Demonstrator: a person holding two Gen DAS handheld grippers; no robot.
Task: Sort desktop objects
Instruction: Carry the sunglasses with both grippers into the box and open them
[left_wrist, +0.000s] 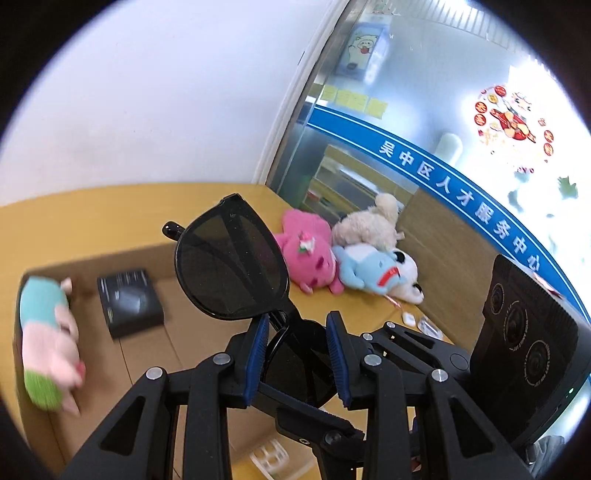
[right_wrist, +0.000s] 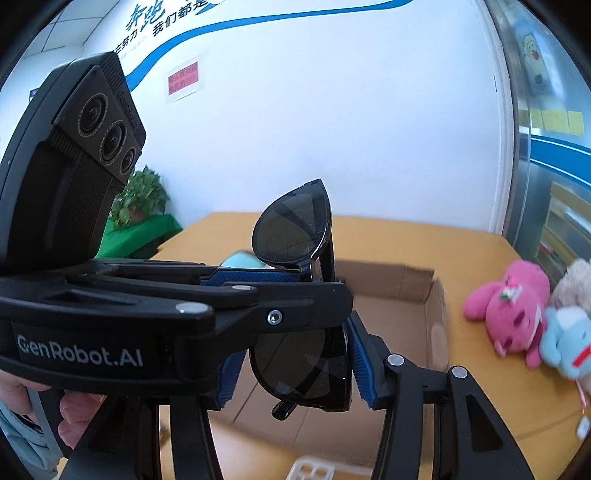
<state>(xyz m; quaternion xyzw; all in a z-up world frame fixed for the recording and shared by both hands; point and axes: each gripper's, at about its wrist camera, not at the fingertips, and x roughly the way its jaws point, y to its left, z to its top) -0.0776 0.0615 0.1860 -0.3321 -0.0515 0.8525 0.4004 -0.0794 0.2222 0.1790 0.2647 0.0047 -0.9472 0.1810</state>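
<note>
Folded sunglasses (left_wrist: 236, 266) held in the air above the cardboard box (left_wrist: 155, 332), left gripper (left_wrist: 297, 356) clamped near their bridge, right gripper (right_wrist: 295, 369) underneath, jaws parted around the lower lens.

Cardboard box (left_wrist: 177, 332) floor: open stretch right of black packet (left_wrist: 129, 302). Striped plush (left_wrist: 48, 339) blocks left wall (blurred). Plush pile (left_wrist: 347, 254) crowds desk beyond box's right side.

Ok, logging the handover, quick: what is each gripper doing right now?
Left gripper: shut on the sunglasses.
Right gripper: its pads flank the sunglasses' lower lens; cannot tell whether they grip it.
</note>
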